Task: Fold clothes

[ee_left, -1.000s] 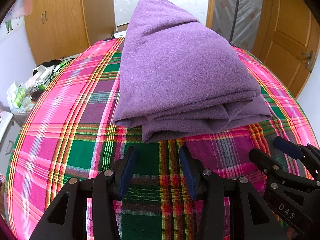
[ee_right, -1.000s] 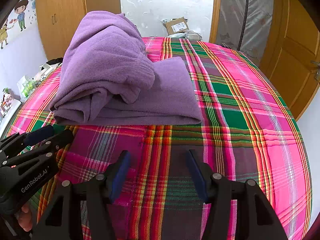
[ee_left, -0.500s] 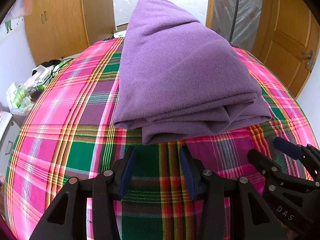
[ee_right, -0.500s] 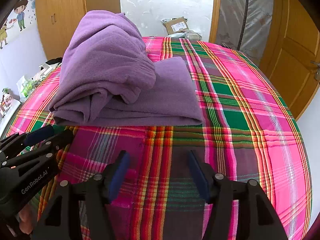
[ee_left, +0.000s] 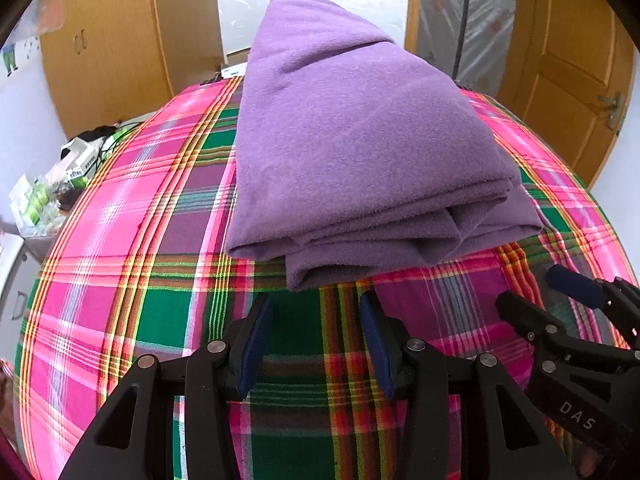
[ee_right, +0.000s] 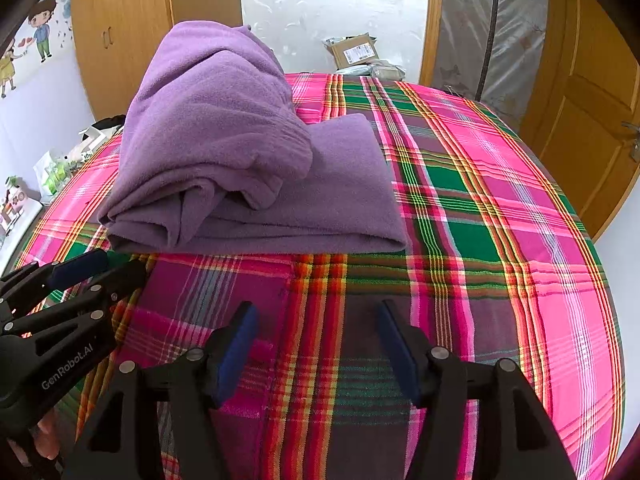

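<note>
Since a moment ago, the right gripper (ee_right: 316, 308) has been spreading its jaws a little wider, and nothing else is looking different. Now its jaws are standing wide apart, with only bedcover showing between them. It is holding nothing.

The purple clothing (ee_left: 352, 152) is lying folded in a thick, soft, fuzzy pile on the plaid bedcover (ee_left: 132, 240). Its top is sloping up like a little hill, and its folded edges are stacking in rounded layers at the near side. The bedcover is a flat woven cloth with pink, green, purple and yellow stripes crossing in squares.

The left gripper (ee_left: 316, 300) is sitting just in front of the pile's near edge, not touching it. Its jaws are also wide open and empty. Both grippers are black plastic with dark blue pads (ee_left: 256, 344). They are sitting side by side, close together.
</note>
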Demonstrator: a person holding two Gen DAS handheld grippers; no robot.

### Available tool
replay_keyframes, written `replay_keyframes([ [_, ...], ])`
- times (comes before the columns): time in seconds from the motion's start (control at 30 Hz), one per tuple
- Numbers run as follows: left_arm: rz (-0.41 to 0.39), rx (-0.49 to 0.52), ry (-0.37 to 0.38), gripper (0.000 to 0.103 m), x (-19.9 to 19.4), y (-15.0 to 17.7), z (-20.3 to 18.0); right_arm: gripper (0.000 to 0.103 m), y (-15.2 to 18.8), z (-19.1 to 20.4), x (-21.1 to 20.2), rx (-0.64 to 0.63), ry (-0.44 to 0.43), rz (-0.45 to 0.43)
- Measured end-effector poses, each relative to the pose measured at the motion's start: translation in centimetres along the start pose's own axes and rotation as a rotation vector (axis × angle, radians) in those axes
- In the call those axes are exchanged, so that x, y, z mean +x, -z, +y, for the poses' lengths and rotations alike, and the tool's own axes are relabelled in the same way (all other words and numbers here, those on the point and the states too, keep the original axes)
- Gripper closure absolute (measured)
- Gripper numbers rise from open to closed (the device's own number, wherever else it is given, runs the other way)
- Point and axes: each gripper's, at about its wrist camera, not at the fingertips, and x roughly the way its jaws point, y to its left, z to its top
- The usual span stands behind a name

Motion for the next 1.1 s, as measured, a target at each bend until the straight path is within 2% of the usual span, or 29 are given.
replay_keyframes([
  [0.27, 0.004, -0.007, 0.019, 0.056, -0.2, -0.3, 0.8, 0.04, -0.2, -0.1, 0.2, -0.016, -0.017, 0.001],
  [0.33, -0.039, 0.005, 0.018, 0.056, -1.1, -0.7, 1.0, 0.041, -0.3, -0.3, 0.2, -0.024, -0.034, -0.001],
  [0.43, -0.13, 0.05, 0.017, 0.056, -2.9, -1.4, 1.2, 0.052, -0.7, -1.2, -0.2, -0.017, -0.064, -0.024],
  [0.5, -0.186, 0.09, 0.019, 0.056, -4.0, -1.9, 1.1, 0.053, -1.1, -1.9, -0.6, -0.005, -0.085, -0.049],
  [0.7, -0.225, 0.188, 0.048, 0.056, -5.1, -2.9, 0.2, 0.053, -2.9, -5.1, -1.3, 0.057, -0.096, -0.118],
  [0.87, -0.239, 0.288, 0.099, 0.056, -5.3, -3.3, -2.2, 0.053, -4.4, -7.5, 1.0, 0.107, -0.14, -0.061],
  [0.97, -0.231, 0.334, 0.09, 0.056, -4.7, -4.1, -3.2, 0.053, -5.1, -8.4, 2.7, 0.143, -0.198, -0.017],
  [1.1, -0.204, 0.38, 0.062, 0.056, -3.3, -4.4, -4.0, 0.053, -5.9, -7.6, 4.2, 0.112, -0.221, -0.003],
])
